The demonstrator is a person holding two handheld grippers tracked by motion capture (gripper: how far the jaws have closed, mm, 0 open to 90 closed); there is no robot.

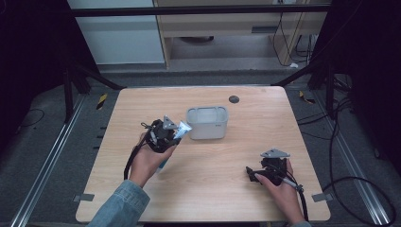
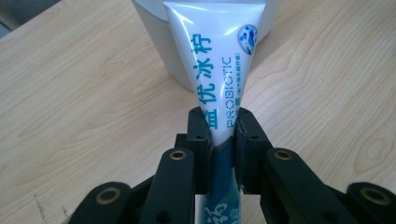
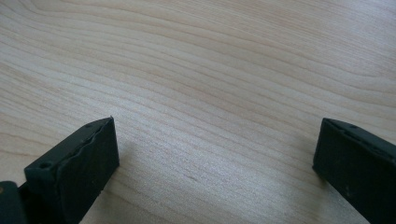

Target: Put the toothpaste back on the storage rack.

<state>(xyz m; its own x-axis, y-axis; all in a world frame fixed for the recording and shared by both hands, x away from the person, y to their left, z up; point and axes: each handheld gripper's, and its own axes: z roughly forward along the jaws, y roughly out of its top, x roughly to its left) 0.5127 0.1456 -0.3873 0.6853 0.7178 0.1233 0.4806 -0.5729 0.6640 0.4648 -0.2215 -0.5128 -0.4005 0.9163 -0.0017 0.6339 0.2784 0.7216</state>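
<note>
The left hand-held gripper [image 2: 223, 128] is clamped on a white and blue tube [image 2: 215, 70], its two jaws pinching the tube at about the middle of its length, where the white print gives way to the dark blue band; the flat crimped end points away from the hand toward the grey tub [image 1: 206, 122], and the lower end hangs below the jaws toward the worktop [image 1: 213, 189]. In the high view the tube [image 1: 182, 128] sits lifted off the wood, just beside the tub's near left corner, not yet over its opening.

The step in hand looks like carrying the tube into the tub; to do it well, raise it until the crimped end clears the rim, then move across so the whole tube stands above the opening before any lowering (the tube looks about as long as the tub is wide, so going in aslant or end first would suit better than flat). The grip is on a soft body, so hold the pressure steady; a harder squeeze could push paste toward the cap, a looser one could let the tube swivel between the jaws. Let go only once the lower end rests inside, or the tube may tip back over the wall.

The right hand-held gripper [image 3: 215, 154] stands wide open with nothing between its jaws, low over bare wood at the near right of the worktop, well apart from the tub; it could steady the tub if that slides.
</note>
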